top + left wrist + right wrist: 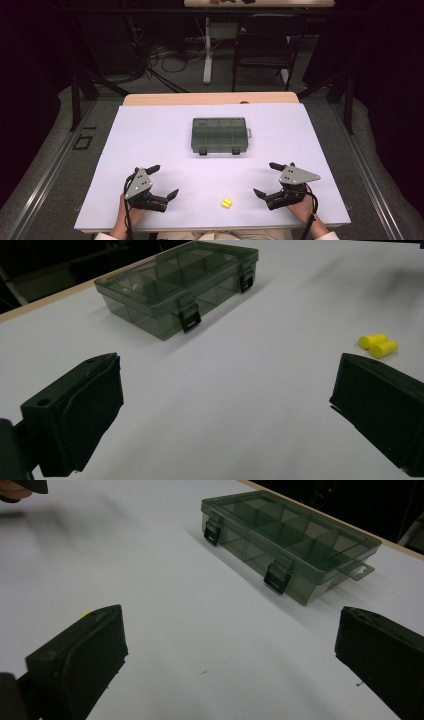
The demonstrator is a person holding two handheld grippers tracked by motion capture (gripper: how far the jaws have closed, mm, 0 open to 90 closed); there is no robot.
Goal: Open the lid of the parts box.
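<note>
A smoky clear compartment box [219, 134] with its lid down and two black latches sits mid-table; it also appears as the box [180, 285] and the box [290, 542] in the gripper views. Two yellow earplugs [226, 202] lie side by side near the front edge, seen as earplugs [378, 345] beside the left gripper's far jaw. My left gripper [164, 182] rests open at the front left, nothing between its jaws. My right gripper [265, 179] rests open at the front right, also empty. A sliver of yellow earplug [85, 614] peeks over its left jaw.
The white table top [150, 135] spreads wide around the box. A wooden strip [210, 98] runs along the far edge. Beyond stand a black chair [262, 47] and a table leg [207, 50] on a dark floor with cables.
</note>
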